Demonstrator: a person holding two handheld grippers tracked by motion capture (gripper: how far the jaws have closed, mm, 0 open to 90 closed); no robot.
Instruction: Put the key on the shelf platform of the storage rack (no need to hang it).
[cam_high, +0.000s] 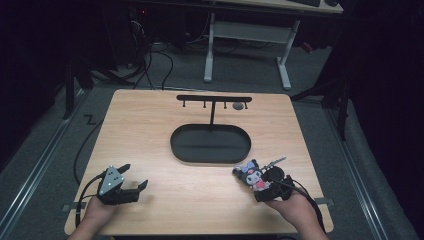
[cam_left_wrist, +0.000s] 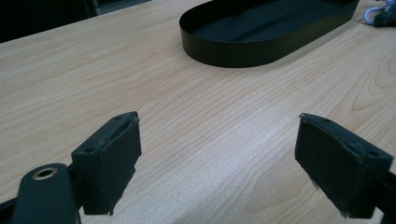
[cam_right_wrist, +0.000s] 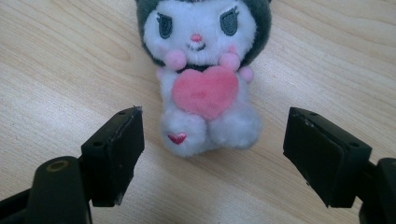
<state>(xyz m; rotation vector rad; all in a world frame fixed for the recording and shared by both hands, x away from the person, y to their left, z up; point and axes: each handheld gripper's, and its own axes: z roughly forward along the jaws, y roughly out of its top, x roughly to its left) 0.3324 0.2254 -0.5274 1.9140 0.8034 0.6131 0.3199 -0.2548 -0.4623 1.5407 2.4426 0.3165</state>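
One pink heart (cam_right_wrist: 205, 92) on plush toy (cam_right_wrist: 205, 70)

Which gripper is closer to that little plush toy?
The right gripper: its open jaws flank the plush toy without touching. The left gripper sits open, far across the table.

The plush toy's (cam_right_wrist: 205, 79) head top is cut off by the right gripper view's upper edge, while the small object on the rack (cam_high: 238, 106) remains too small to identify.
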